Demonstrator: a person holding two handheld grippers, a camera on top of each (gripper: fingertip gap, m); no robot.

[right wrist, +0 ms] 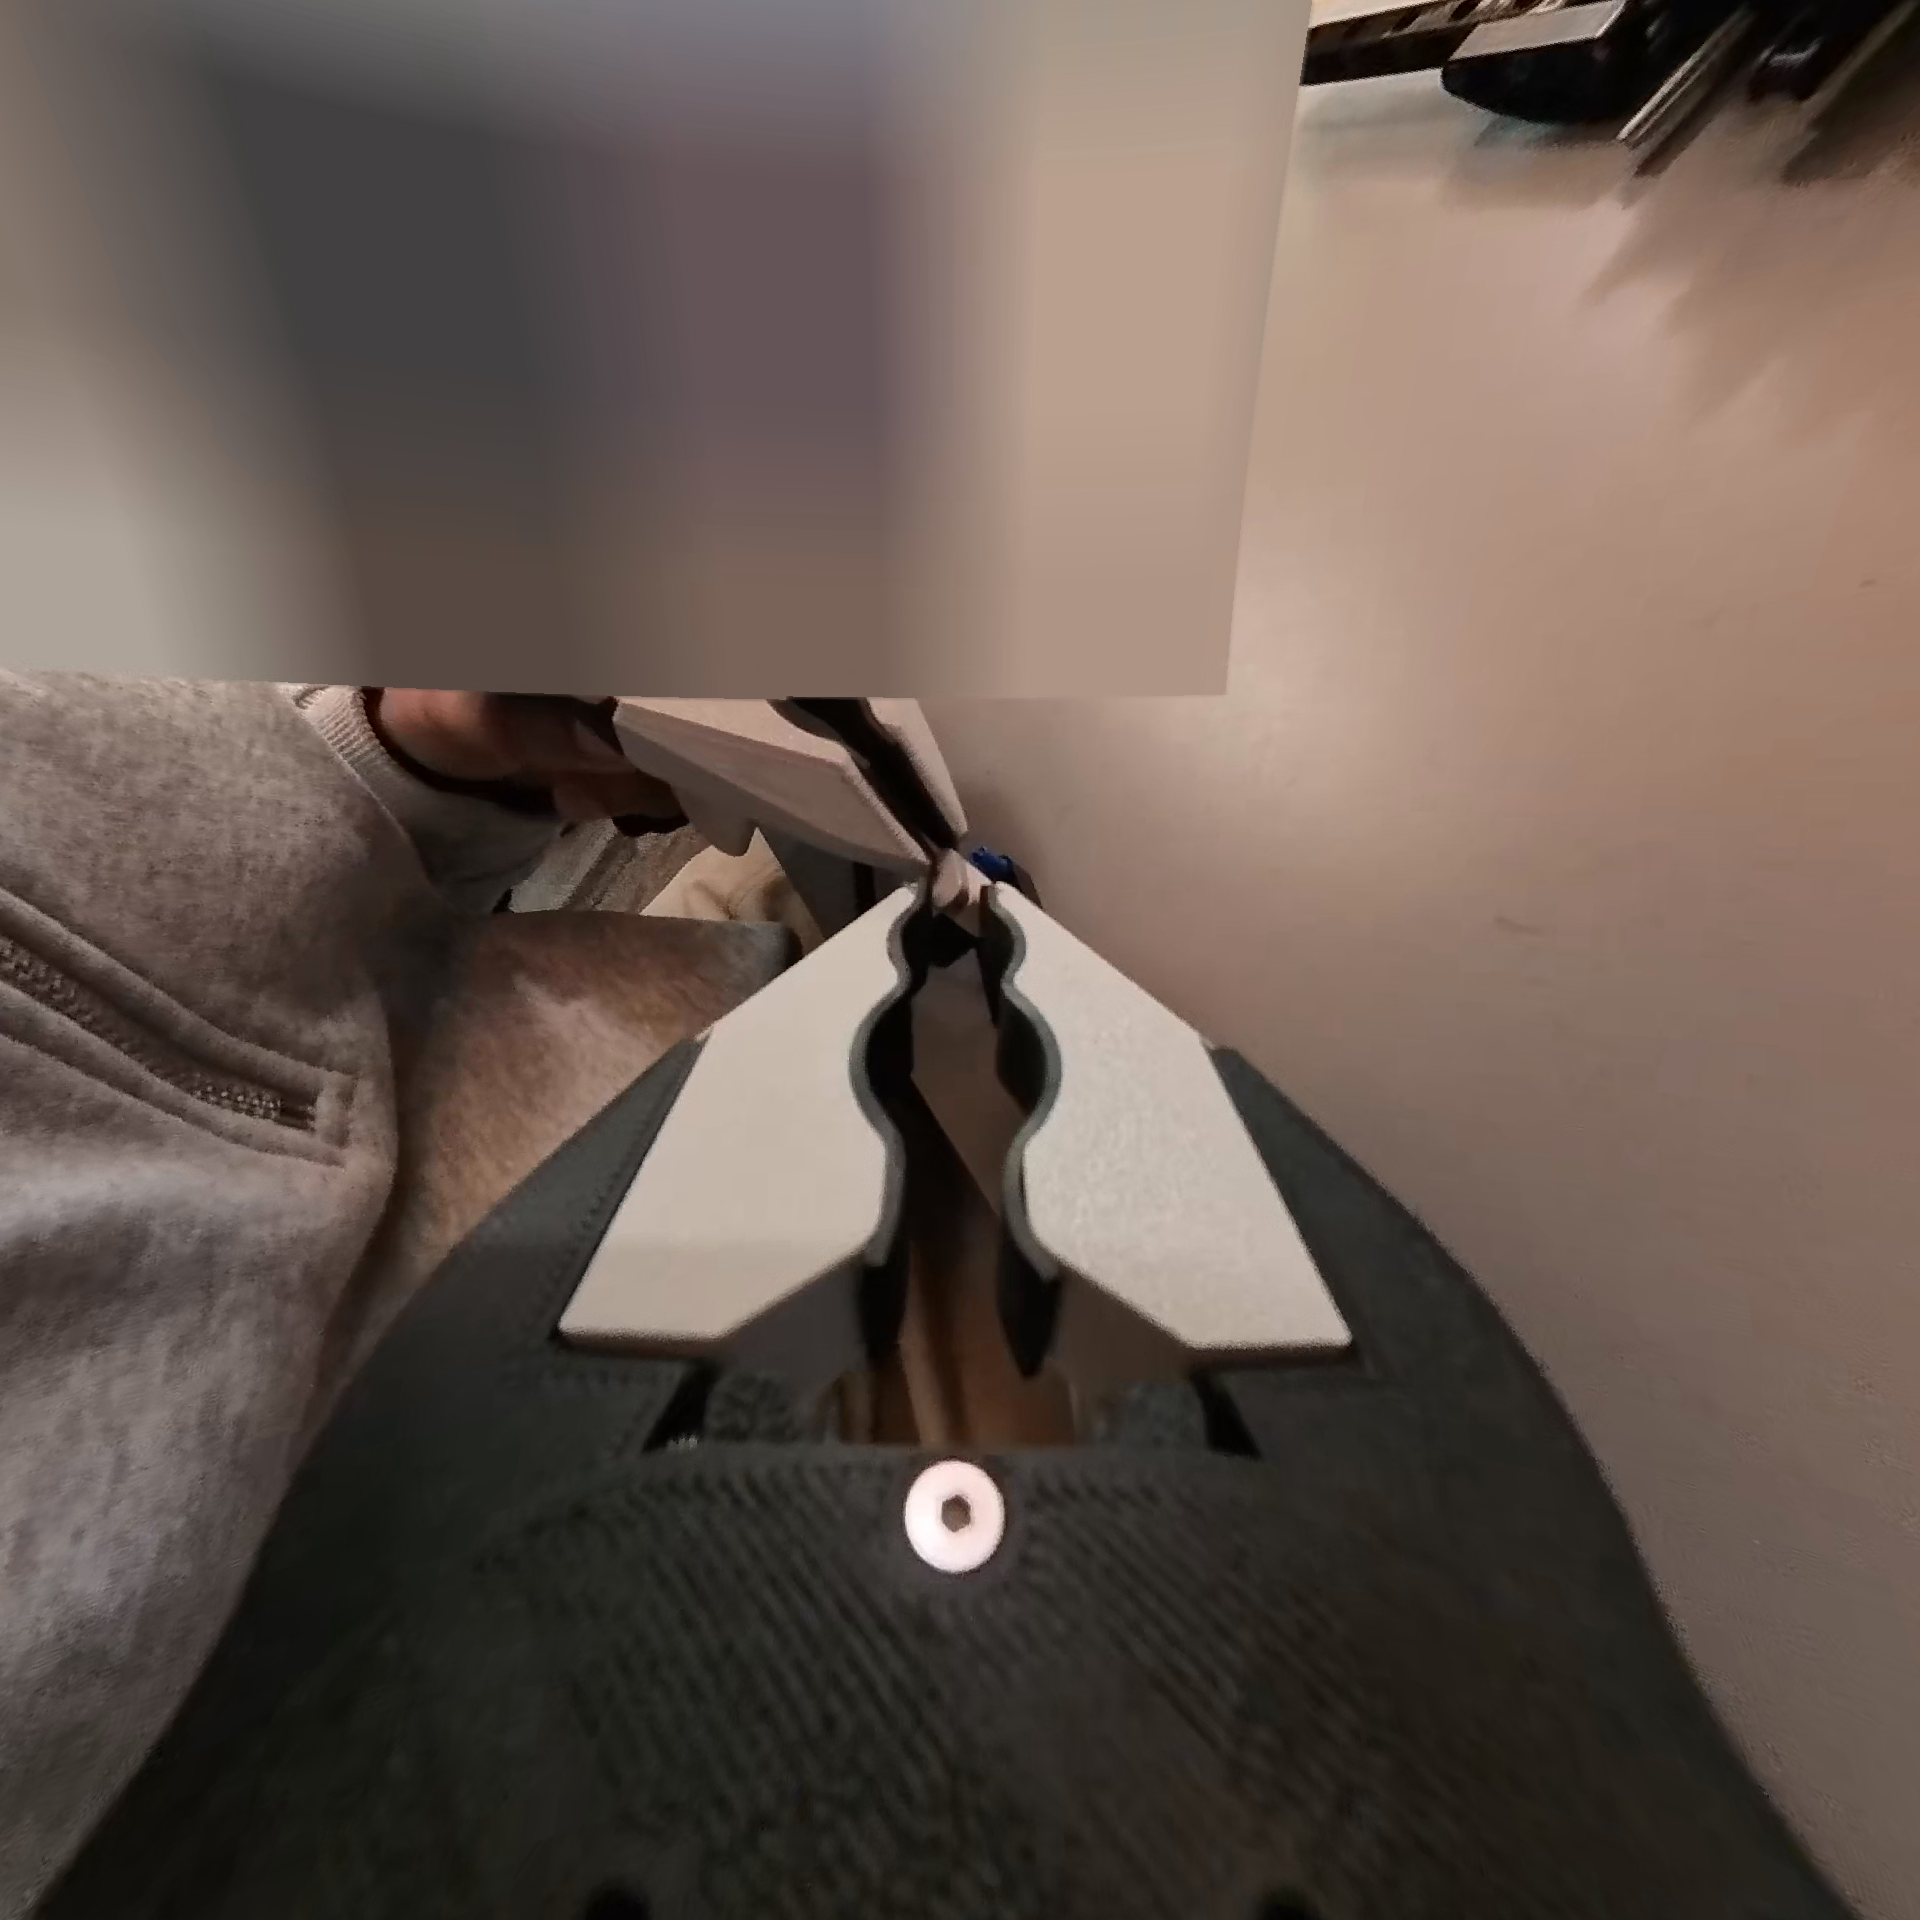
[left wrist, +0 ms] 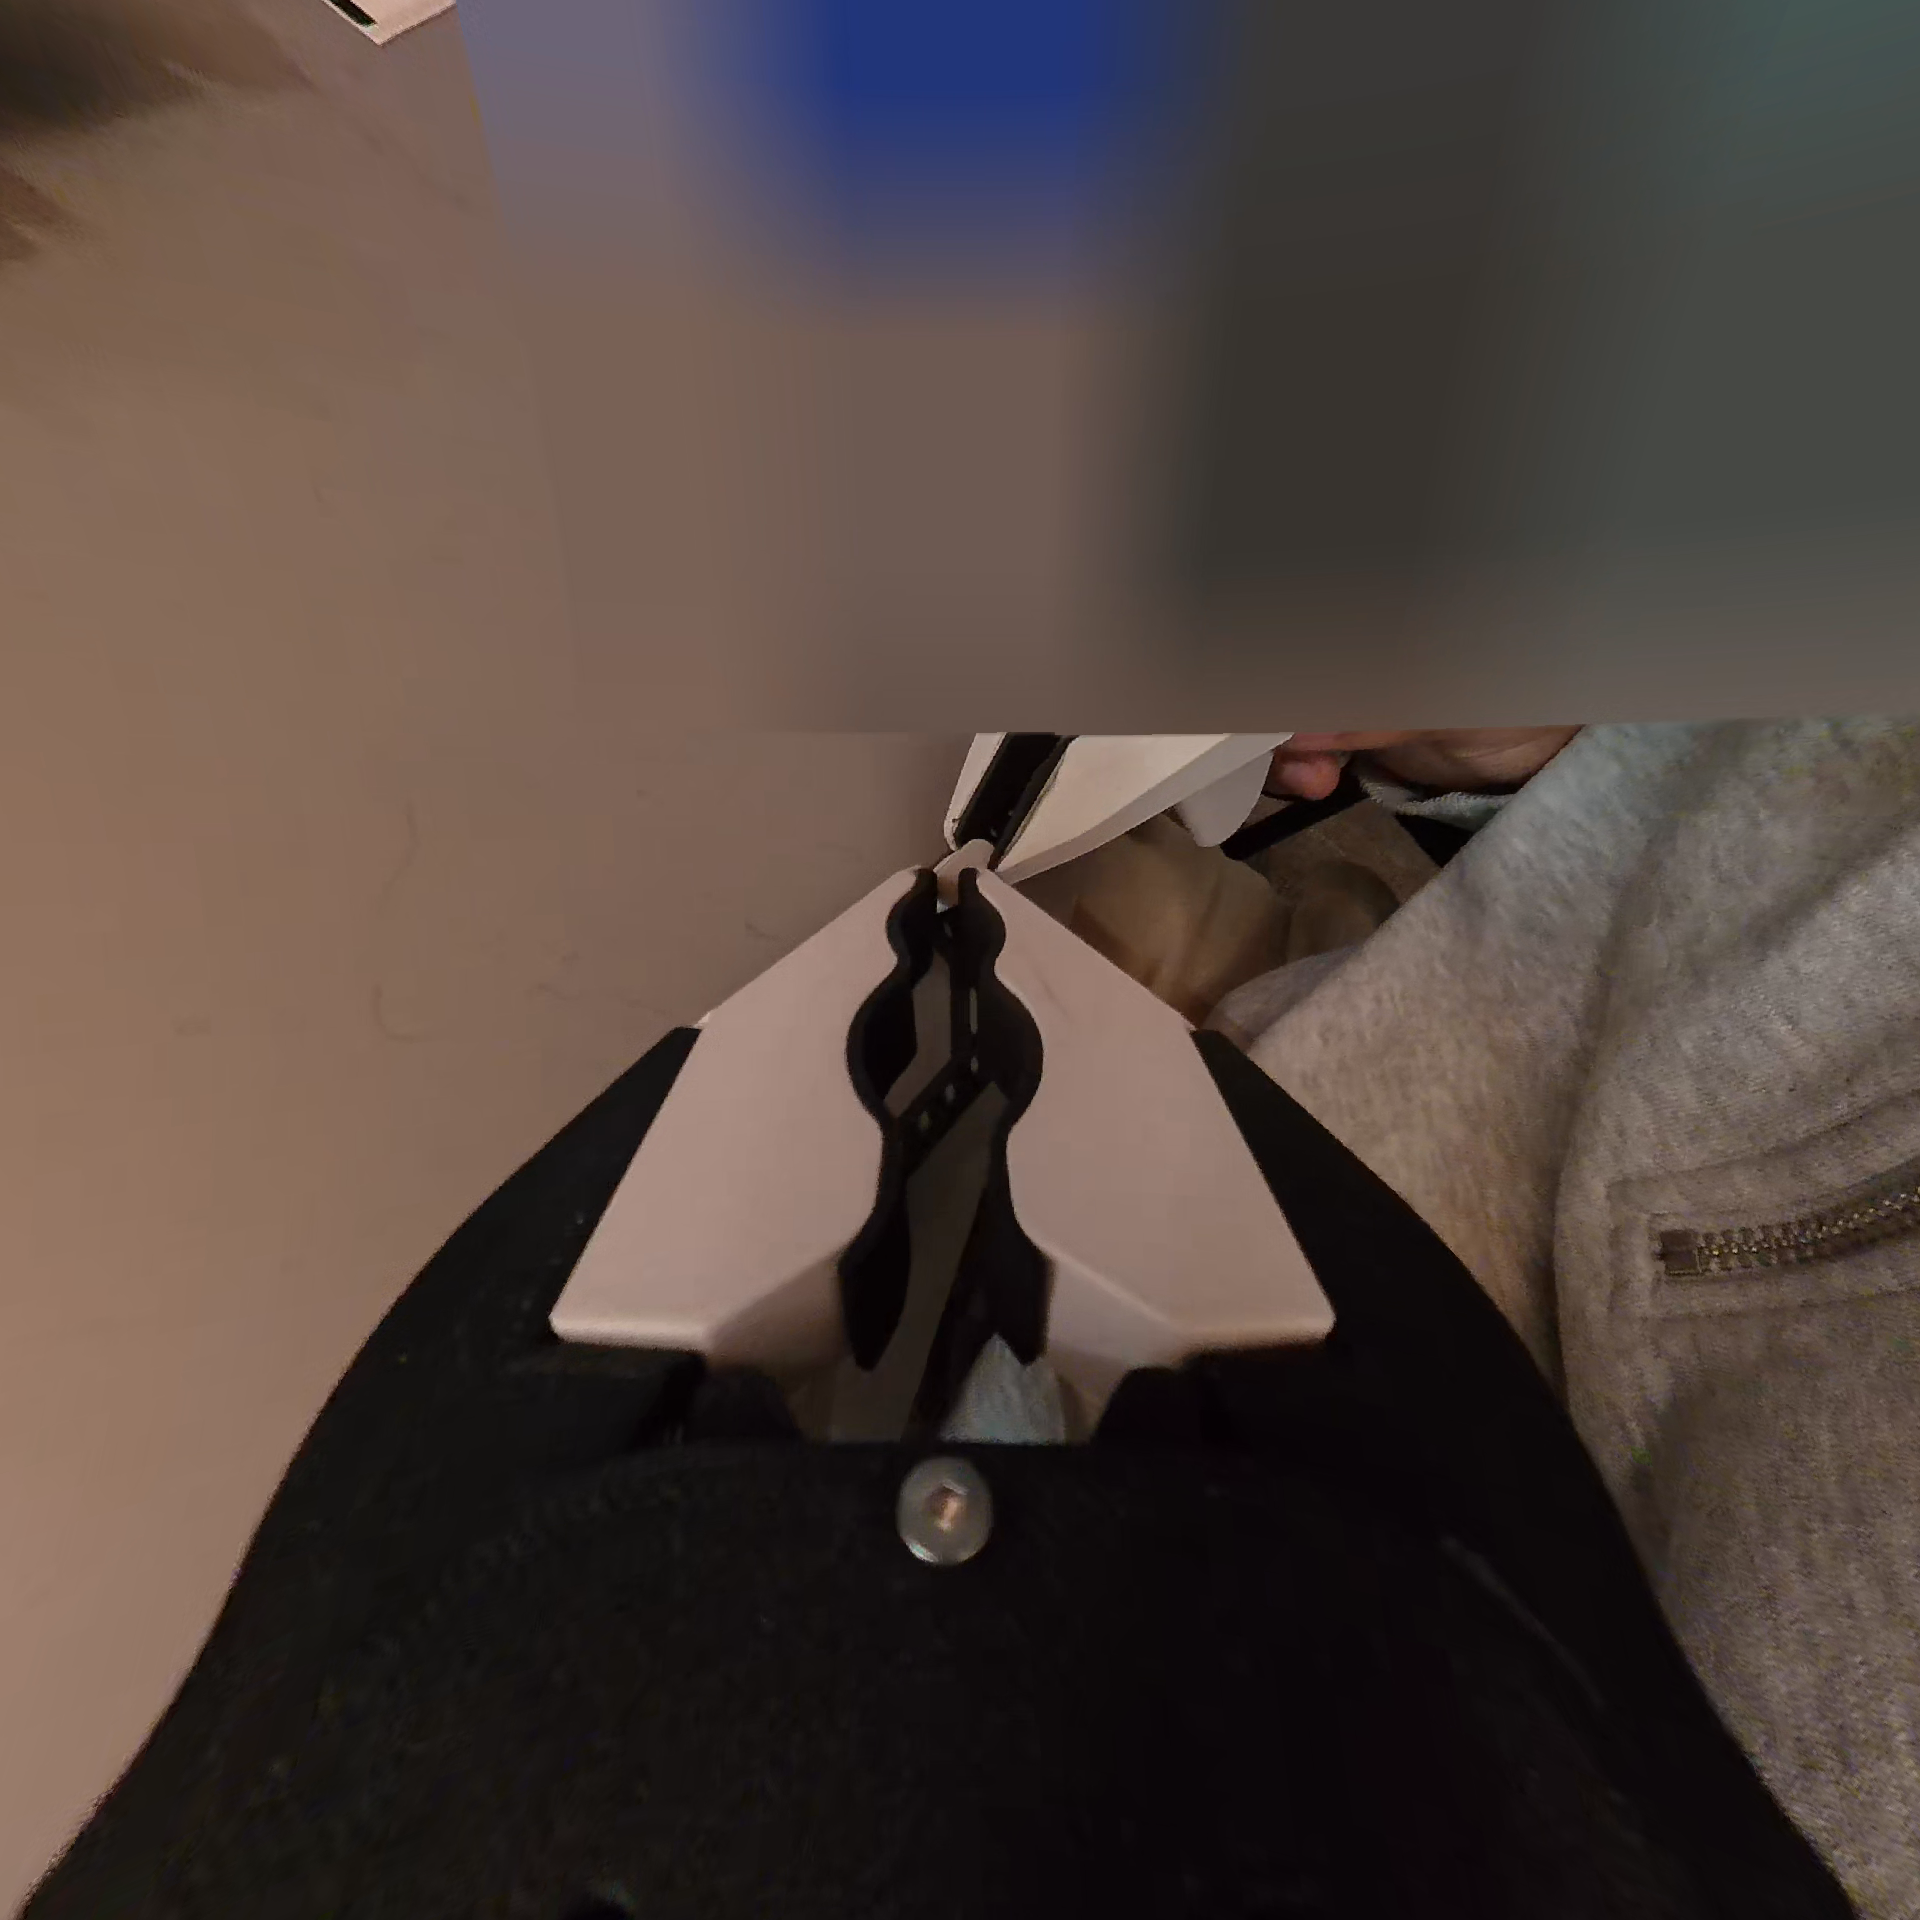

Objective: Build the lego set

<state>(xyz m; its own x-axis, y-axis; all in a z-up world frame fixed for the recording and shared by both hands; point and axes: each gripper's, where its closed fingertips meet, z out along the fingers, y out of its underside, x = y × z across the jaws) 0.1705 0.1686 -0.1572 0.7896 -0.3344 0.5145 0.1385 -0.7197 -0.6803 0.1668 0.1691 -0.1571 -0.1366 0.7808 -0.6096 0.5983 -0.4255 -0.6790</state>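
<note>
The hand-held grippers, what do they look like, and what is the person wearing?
Each hand-held gripper, left and right, has a wide black body with two pale, angular fingers lined by wavy black inner pads. A round screw sits in the middle of each body. The person wears a grey fleecy top with a metal zip pocket.

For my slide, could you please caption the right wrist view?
Two grippers meet tip to tip over a small pale piece.
</note>
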